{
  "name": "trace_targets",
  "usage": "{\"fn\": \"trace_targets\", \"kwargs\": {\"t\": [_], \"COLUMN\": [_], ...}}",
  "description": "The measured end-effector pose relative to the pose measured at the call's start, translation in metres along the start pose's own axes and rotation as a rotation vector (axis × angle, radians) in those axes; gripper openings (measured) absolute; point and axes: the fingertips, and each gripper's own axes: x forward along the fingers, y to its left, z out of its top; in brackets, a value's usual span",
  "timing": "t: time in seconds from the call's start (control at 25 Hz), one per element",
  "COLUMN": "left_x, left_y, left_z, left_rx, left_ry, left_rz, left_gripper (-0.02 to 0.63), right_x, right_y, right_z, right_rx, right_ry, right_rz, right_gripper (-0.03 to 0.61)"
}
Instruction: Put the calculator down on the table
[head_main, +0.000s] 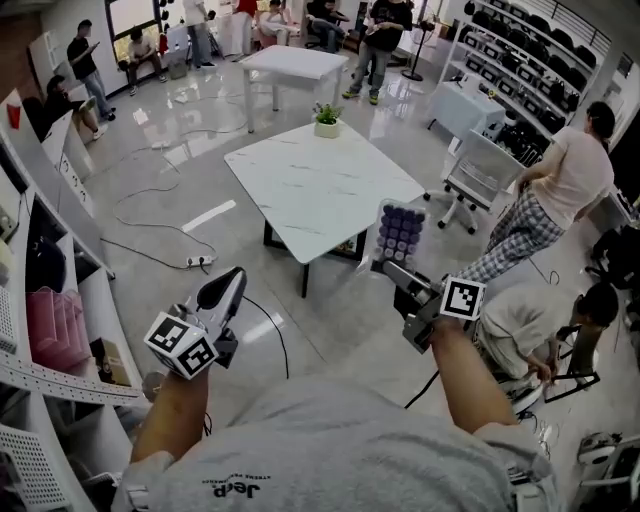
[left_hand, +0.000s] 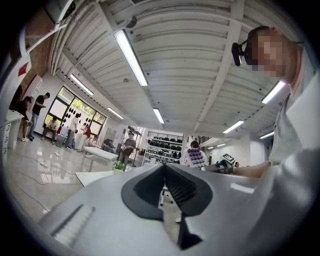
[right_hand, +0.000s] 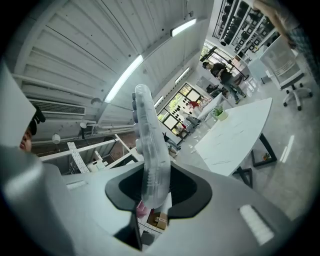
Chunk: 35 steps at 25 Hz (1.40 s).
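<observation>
The left gripper (head_main: 232, 277) hangs idle at the left, its jaws closed tip to tip on nothing. It is evidently held aside because the job needs only one hand. In the middle, ahead of the person, stands the white marble-topped table (head_main: 320, 190), well apart from both grippers. Its top is bare except for a small potted plant (head_main: 327, 118) at the far edge, leaving ample room for a landing. At the right, the right gripper (head_main: 392, 268) pinches the calculator (head_main: 402, 232) by its lower end, jaws narrowed on the clear case, so the purple keypad stands upright facing the wearer. Held in mid-air over the floor, short of the table, the calculator is not yet down. The carry to the tabletop appears to be the step in hand.
</observation>
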Motion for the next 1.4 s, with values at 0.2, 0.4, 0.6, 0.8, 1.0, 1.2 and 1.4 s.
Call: {"fn": "trace_targets", "kwargs": {"t": [0.2,0.4,0.6,0.8,1.0,1.2,1.4], "left_x": [0.002,0.018,0.031,0.053,0.066,0.099,0.148], "left_y": [-0.009,-0.032,-0.04,-0.038,0.015,0.094,0.184], "left_z": [-0.008,-0.015,-0.023,-0.024,-0.027,-0.028,-0.001], "left_rx": [-0.006,-0.015,-0.026,-0.021,-0.038,-0.06,-0.02], "left_ry": [-0.002,-0.011,-0.017,0.004,0.001,0.008,0.02], "left_rz": [0.025,0.051,0.068,0.092,0.078,0.005,-0.116], "left_gripper": [0.063,0.063,0.062,0.062,0.063,0.062,0.062], "right_x": [-0.004,-0.024,-0.03,-0.025,0.022,0.089,0.175], "right_y": [-0.008,-0.021,-0.038,-0.06,-0.081,-0.108,-0.125], "right_z": [-0.001,0.009,0.016,0.035,0.038,0.05,0.077], "right_rx": [-0.005,0.003,0.006,0.027,0.027,0.026,0.041], "right_ry": [0.022,0.047,0.066,0.075,0.077,0.058,-0.008], "right_rz": [0.014,0.023,0.032,0.049,0.028,-0.029,-0.078], "right_gripper": [0.1,0.1,0.1,0.1,0.1,0.1,0.1]}}
